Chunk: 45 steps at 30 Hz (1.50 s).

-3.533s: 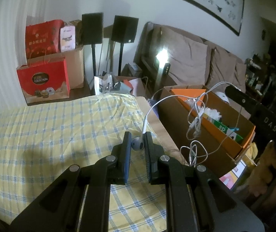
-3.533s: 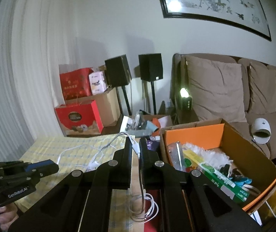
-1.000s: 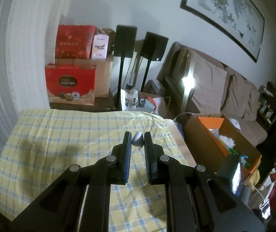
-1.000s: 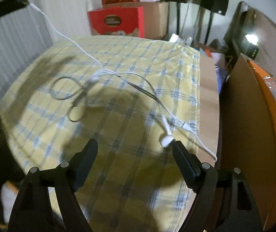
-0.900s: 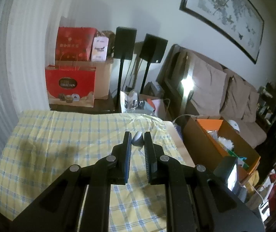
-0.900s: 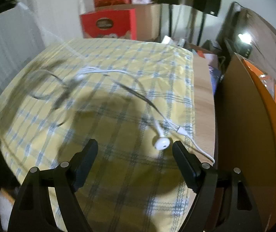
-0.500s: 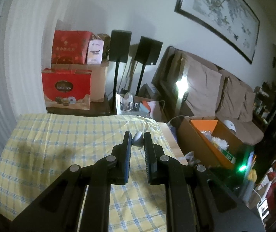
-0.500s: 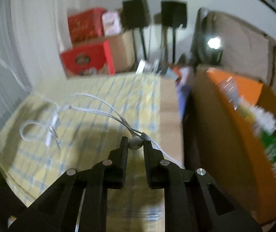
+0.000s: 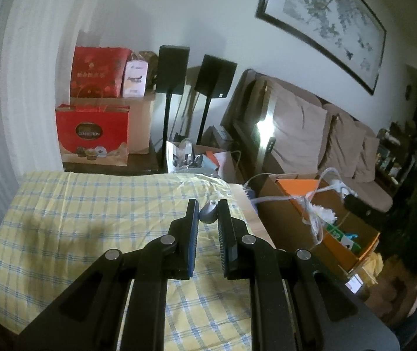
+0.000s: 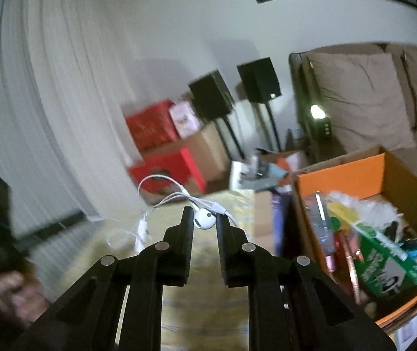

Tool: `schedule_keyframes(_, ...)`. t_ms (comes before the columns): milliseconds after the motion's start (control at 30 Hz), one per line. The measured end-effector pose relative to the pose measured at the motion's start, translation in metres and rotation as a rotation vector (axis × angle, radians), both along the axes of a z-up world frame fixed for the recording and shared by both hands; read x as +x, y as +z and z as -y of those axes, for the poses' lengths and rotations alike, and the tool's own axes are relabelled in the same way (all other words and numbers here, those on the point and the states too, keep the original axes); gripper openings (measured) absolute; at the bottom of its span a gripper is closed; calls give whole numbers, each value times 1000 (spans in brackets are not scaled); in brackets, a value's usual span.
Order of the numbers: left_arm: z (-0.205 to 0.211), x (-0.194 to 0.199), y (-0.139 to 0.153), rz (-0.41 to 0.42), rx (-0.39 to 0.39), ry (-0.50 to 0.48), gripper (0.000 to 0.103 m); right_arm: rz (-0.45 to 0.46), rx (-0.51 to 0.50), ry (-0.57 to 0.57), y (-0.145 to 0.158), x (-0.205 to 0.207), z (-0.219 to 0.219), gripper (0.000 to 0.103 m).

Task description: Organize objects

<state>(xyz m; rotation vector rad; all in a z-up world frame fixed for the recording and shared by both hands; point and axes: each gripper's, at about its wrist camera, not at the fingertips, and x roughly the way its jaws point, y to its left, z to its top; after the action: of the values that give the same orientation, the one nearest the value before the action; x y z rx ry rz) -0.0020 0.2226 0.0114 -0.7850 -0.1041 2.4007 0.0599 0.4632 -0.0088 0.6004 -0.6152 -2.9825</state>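
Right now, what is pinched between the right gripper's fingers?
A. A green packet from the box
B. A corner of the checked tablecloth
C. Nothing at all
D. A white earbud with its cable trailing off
D: in the right wrist view the right gripper has its fingers closed on a white earbud, whose thin white cable loops away behind it.

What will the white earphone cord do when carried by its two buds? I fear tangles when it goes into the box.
The white earphone cord looks floppy, sagging in loops behind the right claw. It probably weighs little, since pinching one bud lifts it. Loose loops could snag the cardboard box rim.
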Motion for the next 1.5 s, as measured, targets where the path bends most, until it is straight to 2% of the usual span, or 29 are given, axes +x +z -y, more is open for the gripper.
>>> schedule_keyframes(267,-6,9,4,-8,8,-37,12,-83,-150,39,24,26,-20,15)
schedule_keyframes(867,-2,22,30,-55,54,-62,12,-185,-28,-32,64,55,-8,14)
schedule_keyframes(1033,-9,27,40,-83,48,-63,12,-221,59,-53,83,61,-4,14)
schedule_keyframes(1167,-15,32,44,-96,46,-69,12,-216,126,-78,88,67,-6,14)
schedule_keyframes(1367,-26,34,40,-88,32,-91,12,-206,100,-91,85,69,-21,14)
schedule_keyframes(1500,-19,33,41,-93,36,-74,12,-185,78,-80,79,65,-28,14)
